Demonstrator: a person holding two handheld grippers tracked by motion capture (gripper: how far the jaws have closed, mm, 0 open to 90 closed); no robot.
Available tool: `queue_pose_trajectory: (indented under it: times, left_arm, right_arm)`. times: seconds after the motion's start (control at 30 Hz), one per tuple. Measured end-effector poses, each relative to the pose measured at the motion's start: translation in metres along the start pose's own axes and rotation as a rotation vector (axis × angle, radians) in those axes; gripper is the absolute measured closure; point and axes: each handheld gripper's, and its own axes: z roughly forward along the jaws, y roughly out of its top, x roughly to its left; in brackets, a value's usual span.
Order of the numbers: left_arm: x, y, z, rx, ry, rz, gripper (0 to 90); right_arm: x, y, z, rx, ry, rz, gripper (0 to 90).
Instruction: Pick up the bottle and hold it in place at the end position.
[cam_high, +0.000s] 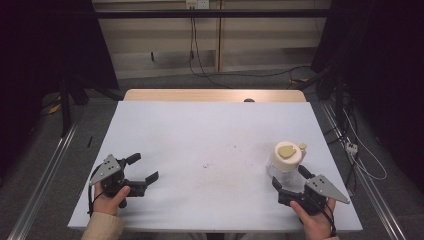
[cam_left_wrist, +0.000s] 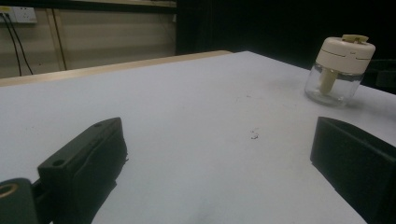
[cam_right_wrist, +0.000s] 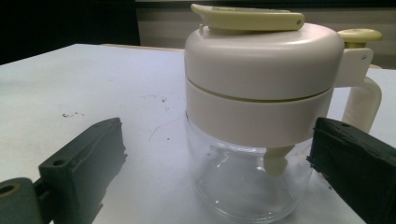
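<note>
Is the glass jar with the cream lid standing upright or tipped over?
Upright: the jar stands on its base on the table, lid on top.

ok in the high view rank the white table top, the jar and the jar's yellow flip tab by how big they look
1. white table top, by far the largest
2. jar, cream lid on clear glass
3. yellow flip tab, a small patch on the lid

No close calls here.
</note>
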Motion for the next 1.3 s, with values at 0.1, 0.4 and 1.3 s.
queue_pose_trajectory:
  times: [0.1, 0.4, 1.3]
  left_arm:
    - [0.0, 0.0, 0.0, 0.001, 0.001, 0.002, 3.0]
    - [0.0, 0.0, 0.001, 0.002, -0.007, -0.001, 3.0]
    - [-0.002, -0.001, 0.007, 0.029, -0.021, 0.01, 3.0]
  right_arm:
    - [0.0, 0.0, 0.001, 0.006, 0.003, 0.005, 2.8]
    - [-0.003, 0.002, 0.004, 0.016, -0.01, -0.004, 3.1]
    - [-0.023, 0.01, 0.029, 0.042, -0.029, 0.003, 3.4]
